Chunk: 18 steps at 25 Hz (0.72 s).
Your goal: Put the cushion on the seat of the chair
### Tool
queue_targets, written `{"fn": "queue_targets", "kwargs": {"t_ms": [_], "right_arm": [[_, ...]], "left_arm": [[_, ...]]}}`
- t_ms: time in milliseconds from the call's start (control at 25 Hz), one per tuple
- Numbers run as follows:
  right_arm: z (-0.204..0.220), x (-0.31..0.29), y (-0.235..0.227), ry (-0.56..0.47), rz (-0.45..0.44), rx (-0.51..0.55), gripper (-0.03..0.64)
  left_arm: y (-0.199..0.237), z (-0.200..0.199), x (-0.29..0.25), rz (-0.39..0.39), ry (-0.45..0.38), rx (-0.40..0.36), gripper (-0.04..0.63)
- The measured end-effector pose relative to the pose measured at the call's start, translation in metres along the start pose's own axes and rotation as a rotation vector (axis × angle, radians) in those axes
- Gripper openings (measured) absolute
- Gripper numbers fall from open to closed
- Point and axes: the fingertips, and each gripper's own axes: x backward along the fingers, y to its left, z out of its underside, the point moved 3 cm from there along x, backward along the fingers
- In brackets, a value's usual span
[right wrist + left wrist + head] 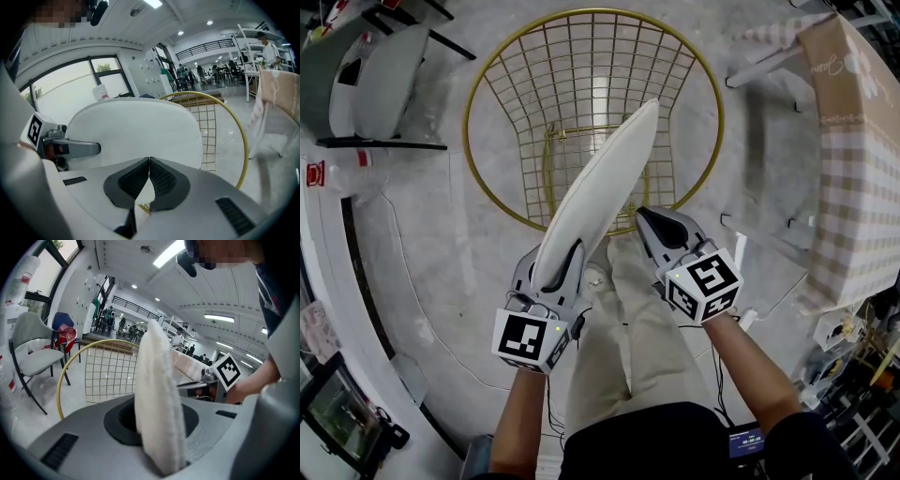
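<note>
A round gold wire chair [544, 75] stands on a pale floor, seen from above, with a checked-cloth table [853, 141] to its right. One white cushion [600, 178] hangs on edge over the chair's front rim, not on the seat.

Only the head view shows both grippers together, on two bare forearms reaching forward and angled down. The left gripper [558, 267] pinches the cushion's near end. The right gripper [649, 220] sits just beside the cushion.

The left gripper view shows the cushion [157, 399] edge-on, clamped between the jaws, with the chair's mesh [108, 376] behind. The right gripper view shows instead the cushion's broad face [136, 136] ahead, and this gripper's jaws pressed together at their tips with nothing between them.

Count: one cushion, one gold chair, two grippers.
</note>
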Motion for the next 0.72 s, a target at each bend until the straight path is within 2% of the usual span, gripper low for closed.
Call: {"fn": "queue_targets", "kwargs": {"t_ms": [720], "right_arm": [[0.016, -0.007, -0.009, 0.02, -0.019, -0.005, 0.018]], "left_arm": [[-0.011, 0.004, -0.016, 0.176, 0.07, -0.013, 0.064]]}}
